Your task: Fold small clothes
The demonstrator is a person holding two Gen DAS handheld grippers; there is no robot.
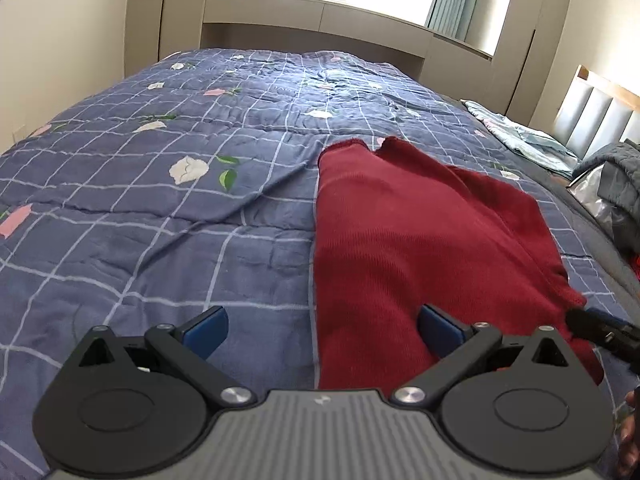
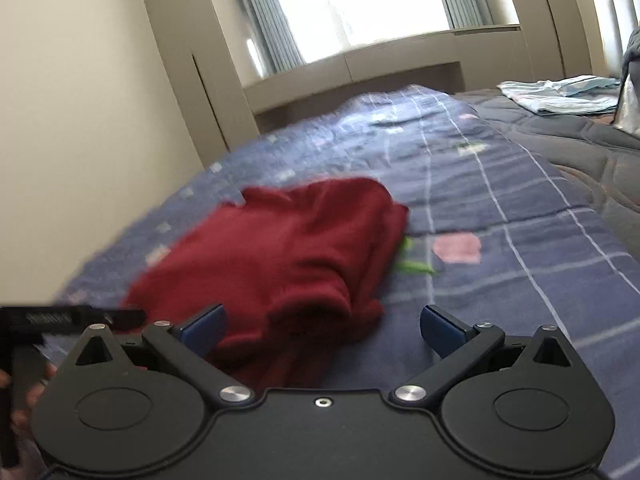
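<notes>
A dark red knitted garment [image 1: 420, 240] lies folded lengthwise on the blue checked quilt [image 1: 160, 200]. My left gripper [image 1: 322, 330] is open just above the garment's near left edge, blue pads wide apart with nothing between them. The right gripper's black tip [image 1: 600, 330] shows at the garment's near right corner. In the right wrist view the same red garment [image 2: 288, 264] lies bunched, its near end between the spread fingers of my open right gripper [image 2: 322, 330]. The other gripper [image 2: 60, 320] shows at the left edge, with a hand below it.
The quilt [image 2: 500, 208] with its flower print covers the bed. Light blue folded cloth [image 1: 528, 140] and a dark grey bundle [image 1: 616, 184] lie near the padded headboard [image 1: 596, 116] on the right. Beige cabinets [image 1: 320, 20] and a bright window stand beyond the bed.
</notes>
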